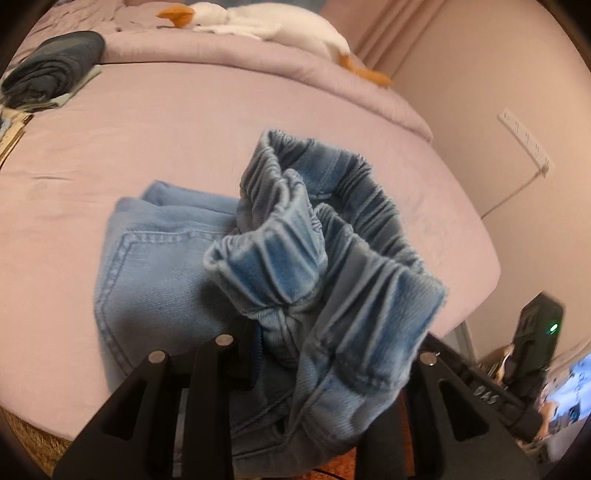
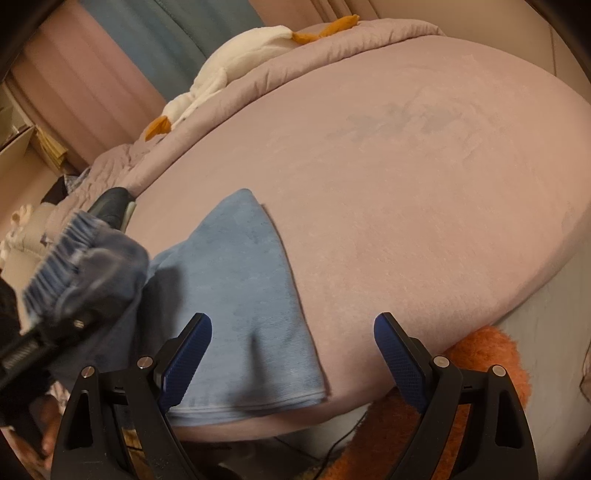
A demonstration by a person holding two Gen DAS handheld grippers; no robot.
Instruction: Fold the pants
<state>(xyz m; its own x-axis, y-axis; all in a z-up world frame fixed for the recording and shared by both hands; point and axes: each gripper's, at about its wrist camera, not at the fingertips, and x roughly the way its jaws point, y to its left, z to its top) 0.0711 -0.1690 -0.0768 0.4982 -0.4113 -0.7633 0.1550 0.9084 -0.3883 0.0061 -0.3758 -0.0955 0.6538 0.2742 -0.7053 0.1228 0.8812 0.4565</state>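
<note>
The light blue jeans point(image 1: 155, 266) lie on the pink bed point(image 1: 110, 147), near its front edge. In the left wrist view they fill the middle and bottom of the frame. Their stretchy waistband point(image 1: 325, 236) is bunched up and lifted off the bed. Your left hand-held gripper point(image 1: 280, 369) is closed on that bunched denim at the bottom middle of the frame. Cloth spills over its fingers and hides the tips.

In the right wrist view, a flat folded part of the jeans point(image 2: 240, 295) lies on the bed at the lower left. The lifted waistband point(image 2: 74, 258) is blurry at the left edge, pinched in the left hand-held gripper point(image 2: 74, 325). Your right hand-held gripper point(image 2: 291, 354) is wide open at the bottom of the frame. Nothing is between its blue pads point(image 2: 184, 362). Its left finger sits over the edge of the flat denim.

Farther out, a white toy goose point(image 1: 258, 22) with orange feet lies on the bunched pink blanket point(image 1: 229, 55) at the top of the left wrist view. A dark folded cloth point(image 1: 51, 70) sits at the upper left. An orange fuzzy rug point(image 2: 424, 435) shows below the bed's edge in the right wrist view.
</note>
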